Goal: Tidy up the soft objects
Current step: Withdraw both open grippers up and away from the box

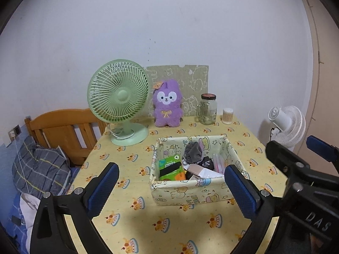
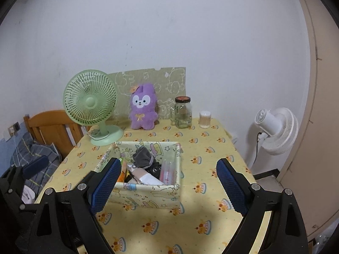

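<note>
- Hovering near the table's front edge, the left gripper (image 1: 170,187) and right gripper (image 2: 168,187) both have their fingers spread wide with nothing between the pads.
- The box (image 1: 190,192) sits mid-table on the yellow cloth (image 1: 131,222), already holding a grey cloth bundle (image 1: 192,151), a green packet (image 1: 170,167), dark and pale fabric pieces and a pink item I cannot identify.
- The plush (image 1: 167,103), the one soft thing outside the box, stands upright at the far edge, against a card on the wall, between the green fan (image 1: 118,97) on its left and the jar (image 1: 208,109) on its right.
- My judgement: the plush is the likely next pick, though it may already be in its proper place.
- Risk: reaching over the box, a low gripper could catch its soft wall and drag or tip it, since the box lies directly between grippers and plush.
- Risk: the plush stands just beside the fan's cage; a wide left approach could knock the fan or snag its cord on the base.
- Risk: the glass jar and the small tub (image 1: 227,116) stand near on the right; a sweeping right finger could topple them.
- Risk: plush fur compresses, so a shallow pinch on an ear may slip, and the full box may leave it perched on top and rolling out.
- Risk: the grippers sit close side by side and could collide if both reach at once.
</note>
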A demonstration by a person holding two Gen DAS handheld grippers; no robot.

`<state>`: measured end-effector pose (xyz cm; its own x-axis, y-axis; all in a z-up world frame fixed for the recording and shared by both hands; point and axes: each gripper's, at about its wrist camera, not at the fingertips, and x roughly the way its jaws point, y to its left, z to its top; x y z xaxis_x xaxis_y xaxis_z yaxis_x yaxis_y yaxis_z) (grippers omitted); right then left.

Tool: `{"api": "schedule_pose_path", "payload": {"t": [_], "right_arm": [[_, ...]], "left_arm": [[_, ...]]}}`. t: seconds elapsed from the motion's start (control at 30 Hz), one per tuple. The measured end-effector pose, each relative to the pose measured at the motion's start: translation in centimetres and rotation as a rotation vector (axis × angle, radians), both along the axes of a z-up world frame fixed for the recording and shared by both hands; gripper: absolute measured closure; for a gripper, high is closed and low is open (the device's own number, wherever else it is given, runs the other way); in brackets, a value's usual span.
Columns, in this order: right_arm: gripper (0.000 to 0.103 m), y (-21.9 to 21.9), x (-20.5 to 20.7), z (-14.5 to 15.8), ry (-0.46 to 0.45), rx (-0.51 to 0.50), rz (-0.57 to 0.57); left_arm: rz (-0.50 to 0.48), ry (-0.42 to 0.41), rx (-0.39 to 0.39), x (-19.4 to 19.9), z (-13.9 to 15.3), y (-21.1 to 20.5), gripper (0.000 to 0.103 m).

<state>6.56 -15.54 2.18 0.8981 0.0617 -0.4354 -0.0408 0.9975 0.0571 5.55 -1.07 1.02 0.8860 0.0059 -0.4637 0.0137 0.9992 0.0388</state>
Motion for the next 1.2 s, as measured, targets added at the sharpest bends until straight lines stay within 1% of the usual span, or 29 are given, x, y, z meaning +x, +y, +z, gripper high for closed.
{"api": "schedule_pose_path", "payload": {"t": [0.27, 0.57, 0.93, 1.2], "right_arm": [[0.01, -1.4, -2.7, 0.7, -0.03, -0.002, -0.038], [0.01, -2.7, -5.0, 0.8, -0.044, 0.006, -0.059], [0.009, -2.6, -5.7, 0.8, -0.05, 0.008, -0.049], [0.009, -2.5, -5.8, 0.8, -0.052, 0.007, -0.049]], "left_arm": [[0.013, -0.044, 0.005, -2.7, 0.8, 0.4, 0.0], [0.034, -0.07, -0.009, -4.5, 1.1, 1.2, 0.0], [0.03, -0.071, -0.03, -5.1, 1.2, 1.4, 0.0], [0.032, -0.075, -0.029, -5.2, 1.4, 1.3, 0.0]]}}
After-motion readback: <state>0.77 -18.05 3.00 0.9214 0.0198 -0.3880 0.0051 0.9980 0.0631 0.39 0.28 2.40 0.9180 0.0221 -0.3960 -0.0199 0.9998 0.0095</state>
